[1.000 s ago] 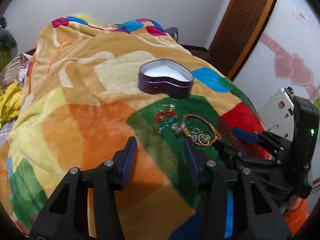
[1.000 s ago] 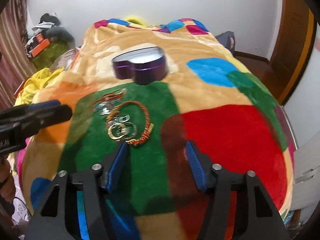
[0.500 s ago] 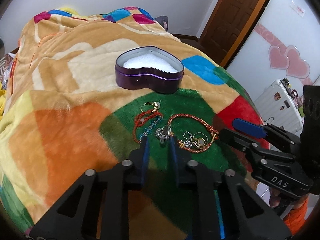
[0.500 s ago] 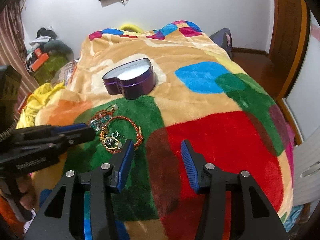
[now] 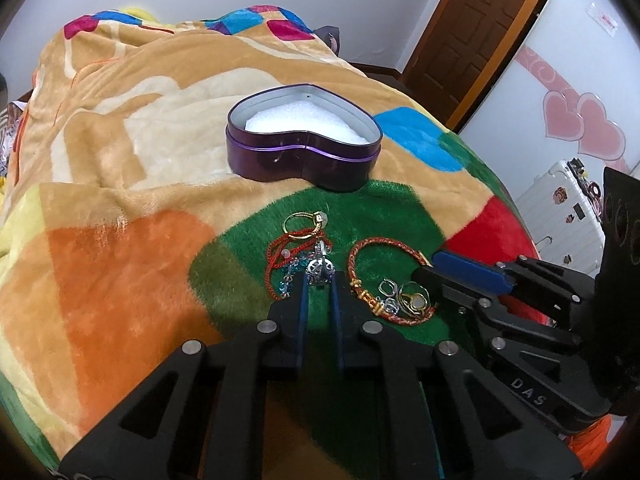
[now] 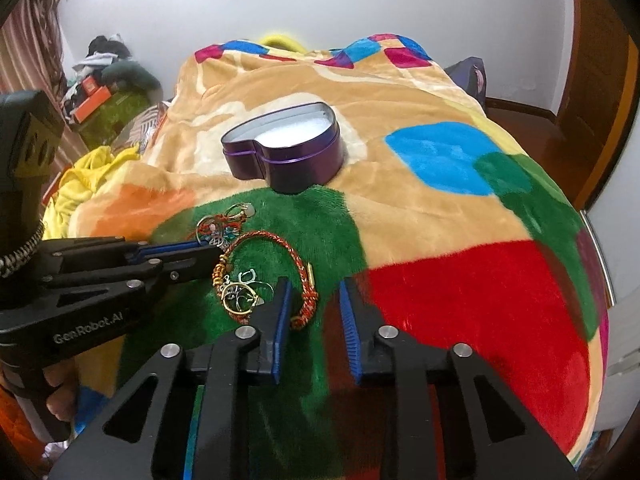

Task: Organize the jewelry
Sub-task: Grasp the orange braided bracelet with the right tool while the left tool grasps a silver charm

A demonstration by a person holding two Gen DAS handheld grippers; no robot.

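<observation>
The left gripper is pinching the light silver charm below the tin; the right gripper is closing narrowly around the limp braided bracelet, best gripped mid-cord.

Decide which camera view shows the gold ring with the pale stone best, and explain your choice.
The left wrist view shows it best: the gold ring lies unobstructed on the green patch of the blanket, its band and stone clear. In the right wrist view the ring is smaller and farther off, partly merged with the red cord bracelet.
</observation>
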